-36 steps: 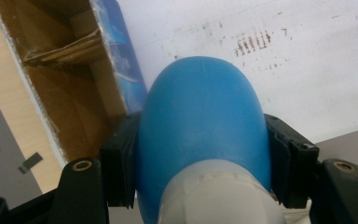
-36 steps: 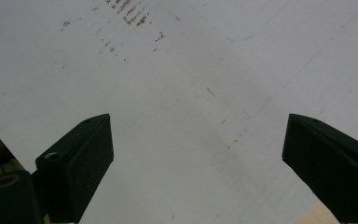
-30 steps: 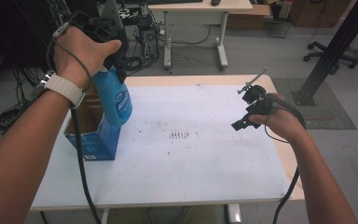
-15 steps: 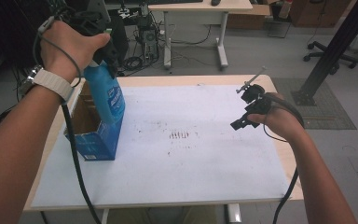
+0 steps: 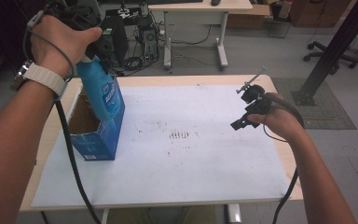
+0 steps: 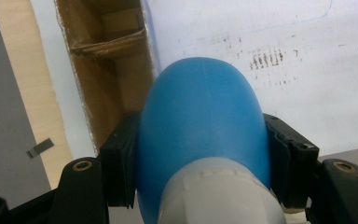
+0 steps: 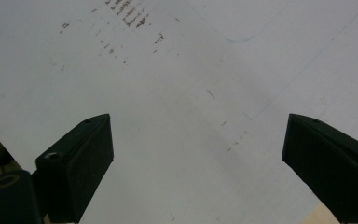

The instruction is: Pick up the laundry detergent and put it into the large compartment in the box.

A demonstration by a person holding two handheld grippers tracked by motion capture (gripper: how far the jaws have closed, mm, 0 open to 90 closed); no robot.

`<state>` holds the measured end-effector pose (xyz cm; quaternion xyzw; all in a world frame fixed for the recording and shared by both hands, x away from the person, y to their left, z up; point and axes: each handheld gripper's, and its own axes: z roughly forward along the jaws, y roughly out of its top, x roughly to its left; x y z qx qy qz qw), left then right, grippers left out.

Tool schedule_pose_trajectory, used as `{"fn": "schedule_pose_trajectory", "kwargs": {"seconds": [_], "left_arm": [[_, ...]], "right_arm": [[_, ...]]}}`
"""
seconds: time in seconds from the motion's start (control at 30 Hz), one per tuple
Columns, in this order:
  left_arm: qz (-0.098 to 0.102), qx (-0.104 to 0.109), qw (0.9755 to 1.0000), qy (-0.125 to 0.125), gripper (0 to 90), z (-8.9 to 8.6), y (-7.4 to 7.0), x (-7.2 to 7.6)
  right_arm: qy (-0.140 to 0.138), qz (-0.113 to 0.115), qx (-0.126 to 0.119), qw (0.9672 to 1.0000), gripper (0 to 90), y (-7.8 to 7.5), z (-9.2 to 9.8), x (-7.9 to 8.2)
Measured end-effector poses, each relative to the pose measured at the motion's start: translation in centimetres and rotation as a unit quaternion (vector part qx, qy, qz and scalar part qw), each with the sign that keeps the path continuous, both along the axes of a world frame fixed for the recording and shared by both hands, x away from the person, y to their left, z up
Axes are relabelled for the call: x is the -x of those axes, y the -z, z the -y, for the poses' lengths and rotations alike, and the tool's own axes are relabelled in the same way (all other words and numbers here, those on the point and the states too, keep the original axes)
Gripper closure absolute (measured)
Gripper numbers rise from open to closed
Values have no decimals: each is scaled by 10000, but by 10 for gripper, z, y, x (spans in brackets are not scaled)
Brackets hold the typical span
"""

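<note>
at upper left of the high view the left gripper (image 5: 91, 56) clamps a blue bottle (image 5: 101, 93) over the box (image 5: 95, 140), while the right gripper (image 5: 246, 109) at mid right gapes wide, empty.

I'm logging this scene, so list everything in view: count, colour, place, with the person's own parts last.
bottle: one, blue with a grey neck, clamped in the left gripper, lower end inside the box's open top
box: one, blue outside and brown cardboard inside, top open, on the table's left side
table: one, white sheet over a wooden top, smudged near the middle
left gripper: one, black, shut on the bottle's shoulder
right gripper: one, black, jaws open above the table's right side
</note>
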<state>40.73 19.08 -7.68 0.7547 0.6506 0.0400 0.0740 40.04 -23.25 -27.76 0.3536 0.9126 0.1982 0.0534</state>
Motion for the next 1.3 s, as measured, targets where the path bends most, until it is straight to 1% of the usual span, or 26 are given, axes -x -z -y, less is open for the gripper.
{"fn": "schedule_pose_trajectory", "kwargs": {"seconds": [0.13,0.17,0.4,0.57,0.77,1.03,1.3], "left_arm": [[33,6,10000,-69,374,-6,-3,1],[59,7,9999,-100,374,-9,-4,1],[64,-8,9997,-216,374,-20,-5,2],[69,19,9995,-320,374,-28,-6,2],[76,-20,9989,-471,374,-38,-7,2],[79,-47,9983,-579,374,-47,-4,2],[99,-127,9981,-603,374,-53,-1,1]], "right_arm": [[-3,4,8,10000,88,0,0,-1],[-6,9,-4,10000,88,0,0,-1],[-8,2,6,10000,88,0,-1,-1],[0,3,8,10000,88,0,0,-1],[8,3,2,10000,88,0,0,-2],[0,-1,1,10000,88,1,0,-2],[12,-9,-1,10000,88,1,0,-3]]}}
